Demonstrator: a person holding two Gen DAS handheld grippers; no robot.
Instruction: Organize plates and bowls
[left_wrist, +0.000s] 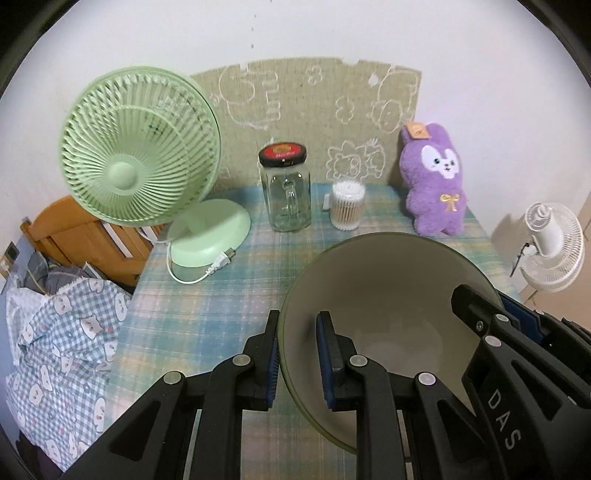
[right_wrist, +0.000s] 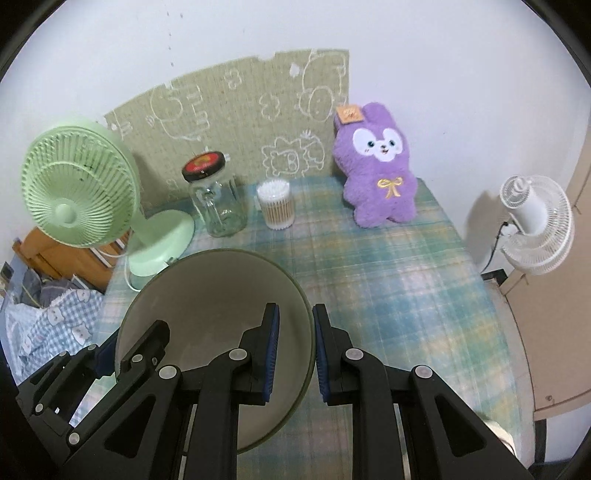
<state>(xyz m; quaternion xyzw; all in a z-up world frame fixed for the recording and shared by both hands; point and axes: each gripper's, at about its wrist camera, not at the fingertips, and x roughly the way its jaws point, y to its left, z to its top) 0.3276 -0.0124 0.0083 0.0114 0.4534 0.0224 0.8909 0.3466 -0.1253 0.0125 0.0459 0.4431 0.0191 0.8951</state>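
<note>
A grey-green frosted bowl (left_wrist: 388, 288) (right_wrist: 214, 291) hangs tilted above the plaid tablecloth (left_wrist: 221, 295). Both grippers hold it by opposite sides of the rim. In the left wrist view my left gripper (left_wrist: 297, 354) is shut on the bowl's left rim, one blue pad inside and one outside. My right gripper (left_wrist: 487, 304) clamps the far right rim there. In the right wrist view my right gripper (right_wrist: 295, 347) is shut on the bowl's right rim, and my left gripper (right_wrist: 131, 339) bites the left edge. The bowl looks empty.
At the back of the table stand a green desk fan (left_wrist: 136, 158) with its cord, a glass jar (left_wrist: 284, 192) with a black lid, a tub of cotton swabs (left_wrist: 347, 205) and a purple plush rabbit (left_wrist: 436, 181). A white fan (right_wrist: 535, 225) stands off the right edge, bedding (left_wrist: 62, 343) lies left.
</note>
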